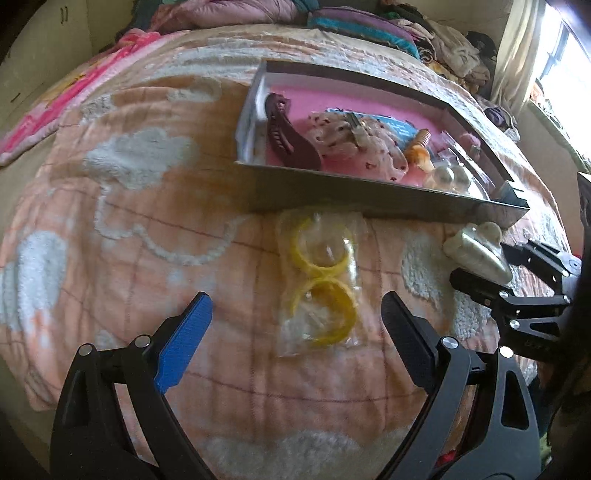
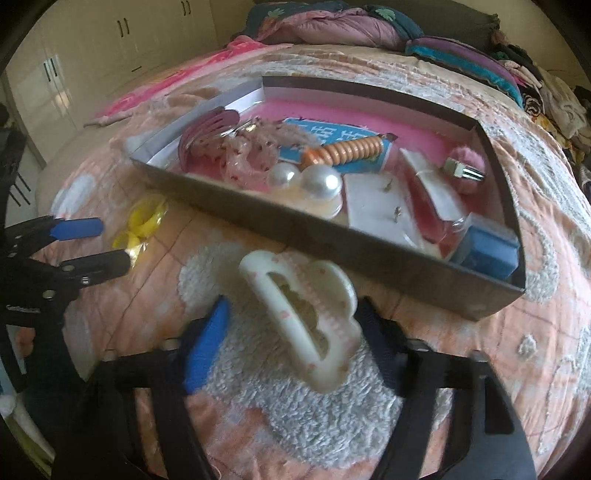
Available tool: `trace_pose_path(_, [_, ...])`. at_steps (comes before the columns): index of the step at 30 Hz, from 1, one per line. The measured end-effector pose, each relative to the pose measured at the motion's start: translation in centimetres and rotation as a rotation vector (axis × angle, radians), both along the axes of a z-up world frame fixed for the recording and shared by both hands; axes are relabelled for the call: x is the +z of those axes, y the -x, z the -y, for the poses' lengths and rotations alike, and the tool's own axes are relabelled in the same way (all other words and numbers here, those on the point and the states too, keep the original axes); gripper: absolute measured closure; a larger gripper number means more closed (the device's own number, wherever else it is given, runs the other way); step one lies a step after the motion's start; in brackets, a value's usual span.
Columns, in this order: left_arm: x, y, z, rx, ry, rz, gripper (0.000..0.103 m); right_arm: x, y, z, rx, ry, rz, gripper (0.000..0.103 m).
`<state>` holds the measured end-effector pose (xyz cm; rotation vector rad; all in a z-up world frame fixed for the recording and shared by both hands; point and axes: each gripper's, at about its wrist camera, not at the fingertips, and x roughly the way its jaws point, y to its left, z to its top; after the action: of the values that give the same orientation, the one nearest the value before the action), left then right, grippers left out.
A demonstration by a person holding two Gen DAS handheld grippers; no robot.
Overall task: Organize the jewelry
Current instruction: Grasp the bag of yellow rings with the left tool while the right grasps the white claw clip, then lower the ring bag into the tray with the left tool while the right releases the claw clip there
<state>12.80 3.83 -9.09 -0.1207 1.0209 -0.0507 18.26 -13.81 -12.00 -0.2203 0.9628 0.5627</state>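
A clear bag with two yellow bangles (image 1: pixel 321 291) lies on the peach quilt, in front of the grey box (image 1: pixel 314 188). My left gripper (image 1: pixel 297 301) is open and stands astride this bag, one finger on each side, touching nothing. In the right wrist view a cream cloud-shaped hair claw (image 2: pixel 306 325) lies on a white fluffy patch, just before the grey box (image 2: pixel 258 218). My right gripper (image 2: pixel 295 317) has the claw between its fingers. The black finger is at the claw's right side, and a gap shows beside the blue finger (image 2: pixel 210 339).
The pink-lined box holds a maroon hair claw (image 1: pixel 288 136), two big pearls (image 2: pixel 321 182), an orange spiral tie (image 2: pixel 347 149), earring cards (image 2: pixel 376 206) and a blue block (image 2: pixel 487 251). Folded bedding (image 2: pixel 332 26) is piled at the far end. White cupboards (image 2: pixel 92 55) stand at left.
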Motion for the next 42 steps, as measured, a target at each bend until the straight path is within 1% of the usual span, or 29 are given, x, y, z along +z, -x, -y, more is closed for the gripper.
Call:
trace_pose_path(3, [-0.5,-0.5,0.7,0.0,-0.019,-0.004,0.018,0.3,0.4,0.7,0.002,-0.05,-0.026,0.058])
trace_pose_path(4, [-0.5,-0.6,0.9,0.0,-0.026,-0.005,0.022,0.5,0.7,1.0,0.003,-0.066,-0.037,0.058])
trace_pose_path(5, [-0.6,-0.7,1.2,0.0,-0.045,-0.005,0.032,0.7,1.1,1.3,0.002,-0.074,-0.042,0.058])
trace_pose_path(6, [-0.6,-0.8,1.4,0.0,-0.06,-0.005,0.038,0.8,1.4,1.5,-0.001,-0.078,-0.042,0.058])
trace_pose_path(7, [-0.6,-0.7,1.7,-0.006,-0.076,0.0,0.049,1.0,1.8,1.9,-0.005,-0.086,-0.044,0.058])
trace_pose_path(8, [-0.5,-0.7,1.9,-0.013,-0.076,0.001,0.06,1.2,2.3,2.3,-0.012,-0.098,-0.048,0.058])
trace_pose_path(9, [-0.3,-0.6,2.2,-0.024,-0.083,0.002,0.065,1.5,2.7,2.7,-0.019,-0.109,-0.049,0.058])
trace_pose_path(10, [-0.2,-0.5,2.5,-0.033,-0.092,0.004,0.068,1.8,3.1,3.2,-0.027,-0.119,-0.048,0.058])
trace_pose_path(11, [0.1,-0.3,2.7,-0.049,-0.097,0.002,0.069,2.0,3.4,3.6,-0.033,-0.124,-0.047,0.058])
trace_pose_path(12, [0.3,-0.2,2.9,-0.058,-0.085,-0.002,0.069,2.4,3.8,4.2,-0.045,-0.13,-0.041,0.058])
trace_pose_path(14, [1.1,0.1,3.2,-0.081,-0.021,0.001,0.07,3.2,4.5,5.3,-0.069,-0.151,-0.028,0.058])
trace_pose_path(15, [1.5,0.3,3.4,-0.087,-0.006,0.006,0.07,3.6,4.9,5.9,-0.081,-0.16,-0.021,0.058])
trace_pose_path(19, [4.0,1.2,4.6,-0.127,0.037,0.054,0.07,5.5,5.8,7.6,-0.117,-0.183,0.019,0.058])
trace_pose_path(26, [7.6,1.5,6.3,-0.166,0.043,0.139,0.07,8.7,6.3,9.5,-0.156,-0.195,0.109,0.058])
trace_pose_path(32, [9.9,0.0,6.8,-0.166,0.039,0.186,0.07,10.5,5.3,10.2,-0.179,-0.202,0.149,0.059])
trace_pose_path(33, [10.4,-0.3,6.8,-0.167,0.04,0.196,0.07,10.8,5.1,10.2,-0.181,-0.203,0.155,0.062])
trace_pose_path(34, [10.8,-0.6,6.8,-0.166,0.04,0.205,0.07,11.1,4.8,10.2,-0.179,-0.205,0.161,0.067])
trace_pose_path(35, [11.2,-0.9,6.9,-0.168,0.038,0.214,0.07,11.3,4.7,10.2,-0.179,-0.203,0.165,0.067])
trace_pose_path(38, [12.0,-1.8,7.0,-0.167,0.03,0.233,0.07,11.8,3.7,9.8,-0.174,-0.19,0.188,0.068])
trace_pose_path(42, [12.1,-3.3,6.7,-0.156,0.03,0.234,0.07,12.1,2.5,9.2,-0.171,-0.188,0.205,0.068])
